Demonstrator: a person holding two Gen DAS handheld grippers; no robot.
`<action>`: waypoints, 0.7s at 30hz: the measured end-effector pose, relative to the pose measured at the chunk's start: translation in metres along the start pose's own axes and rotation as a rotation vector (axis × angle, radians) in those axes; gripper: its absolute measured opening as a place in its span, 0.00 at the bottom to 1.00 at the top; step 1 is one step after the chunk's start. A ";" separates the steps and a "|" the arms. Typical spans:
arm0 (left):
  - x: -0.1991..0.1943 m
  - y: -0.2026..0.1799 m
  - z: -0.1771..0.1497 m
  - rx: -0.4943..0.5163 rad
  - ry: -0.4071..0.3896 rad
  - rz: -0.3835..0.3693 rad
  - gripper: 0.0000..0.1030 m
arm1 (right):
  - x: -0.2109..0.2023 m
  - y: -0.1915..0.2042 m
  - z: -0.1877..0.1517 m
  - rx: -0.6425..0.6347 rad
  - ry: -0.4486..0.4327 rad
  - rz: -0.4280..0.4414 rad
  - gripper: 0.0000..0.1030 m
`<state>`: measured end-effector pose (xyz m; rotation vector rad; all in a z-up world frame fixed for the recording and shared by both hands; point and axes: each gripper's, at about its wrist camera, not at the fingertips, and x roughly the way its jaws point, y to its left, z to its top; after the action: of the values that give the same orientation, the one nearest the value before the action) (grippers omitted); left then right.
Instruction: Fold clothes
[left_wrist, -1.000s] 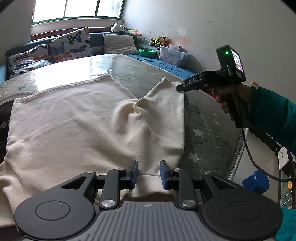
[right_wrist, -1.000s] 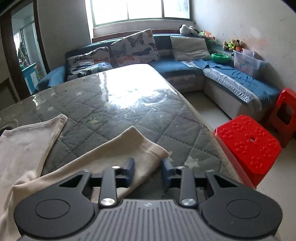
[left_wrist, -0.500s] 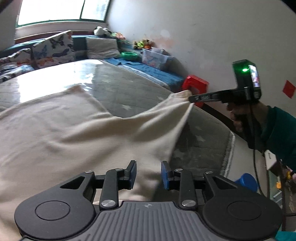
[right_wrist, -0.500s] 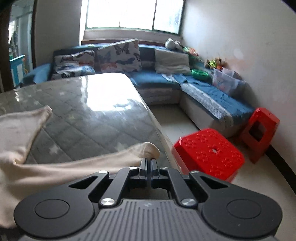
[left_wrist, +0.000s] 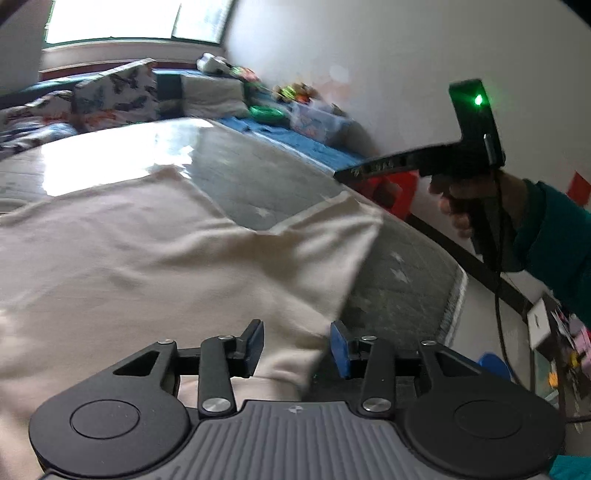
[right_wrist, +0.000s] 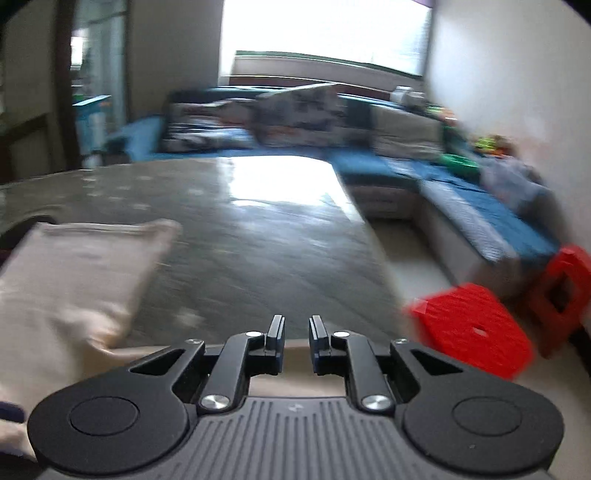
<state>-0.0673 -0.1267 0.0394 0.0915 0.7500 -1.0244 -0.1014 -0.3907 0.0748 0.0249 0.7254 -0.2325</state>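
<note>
Opening, the left gripper (left_wrist: 297, 345) is seen w/ jaws approx. half apart; cream garment (left_wrist: 155, 266) lies between and under the pads, but it can't be told if they press it. Beyond it the garment is spread flat across a grey mattress (left_wrist: 258, 184), one sleeve (left_wrist: 332, 229) reaching fwd-right. Above that sleeve's end, apart from it, the right gripper (left_wrist: 338, 174) is held by a hand (left_wrist: 469, 199). Its jaws are opening too, narrow gap, nothing between them; cloth sits under and left of it. Far right, a red stool (right_wrist: 476, 332).

Sofa (right_wrist: 369, 147) blurred; cream garment (left_wrist: 110, 277) cut off (left edge).
</note>
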 end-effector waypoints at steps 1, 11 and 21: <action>-0.008 0.006 0.000 -0.013 -0.014 0.025 0.46 | 0.005 0.009 0.006 -0.014 0.001 0.036 0.14; -0.055 0.076 -0.015 -0.176 -0.049 0.254 0.48 | 0.081 0.079 0.052 -0.103 0.047 0.199 0.14; -0.067 0.117 -0.030 -0.281 -0.041 0.330 0.48 | 0.145 0.105 0.073 -0.137 0.095 0.204 0.14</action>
<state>-0.0094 -0.0023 0.0258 -0.0474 0.8038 -0.5996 0.0743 -0.3257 0.0283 -0.0203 0.8264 0.0140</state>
